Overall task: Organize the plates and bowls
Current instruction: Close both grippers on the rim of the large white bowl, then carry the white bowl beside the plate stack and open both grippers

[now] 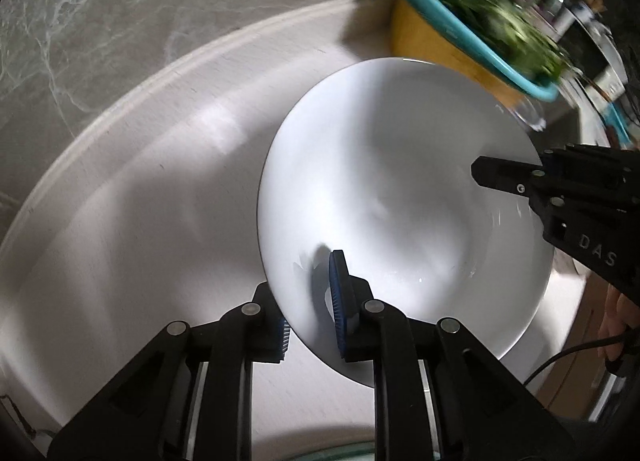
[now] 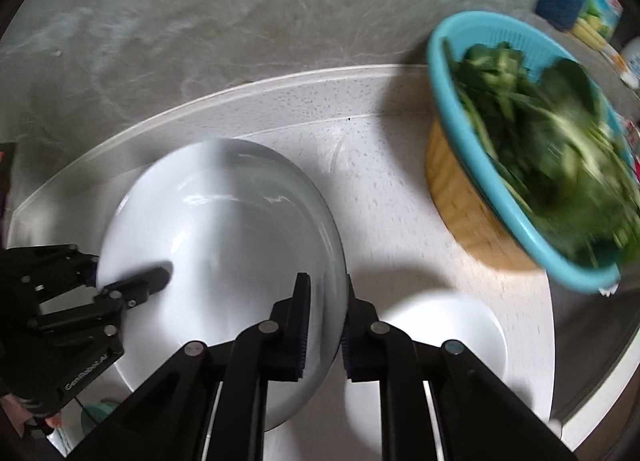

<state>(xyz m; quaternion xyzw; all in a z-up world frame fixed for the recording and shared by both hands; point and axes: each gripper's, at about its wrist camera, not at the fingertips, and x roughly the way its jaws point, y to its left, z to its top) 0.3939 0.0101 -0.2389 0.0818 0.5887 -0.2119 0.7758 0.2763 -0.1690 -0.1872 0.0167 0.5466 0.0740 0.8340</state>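
I hold the large white bowl (image 1: 404, 197) with both grippers, one on each side of its rim, so that its weight is shared and it does not tip. My left gripper (image 1: 310, 309) pinches the near edge of the rim, one blue pad (image 1: 340, 301) inside the bowl and the other under its outer wall. My right gripper (image 2: 324, 325) pinches the opposite edge the same way, one finger inside and one outside. The bowl sits tilted above the pale round table (image 2: 384, 189); I cannot tell whether its base touches the surface. Just beside the bowl, on its right-gripper side, stands a smaller white bowl (image 2: 444, 325) on the table. I judge it the likely partner for stacking, so the big bowl needs to go down level first. Beyond the big bowl, a teal colander (image 2: 516, 197) of leafy greens (image 2: 540, 141) rests in a yellow basin (image 2: 460, 201), near enough that I should keep the rim clear of it.
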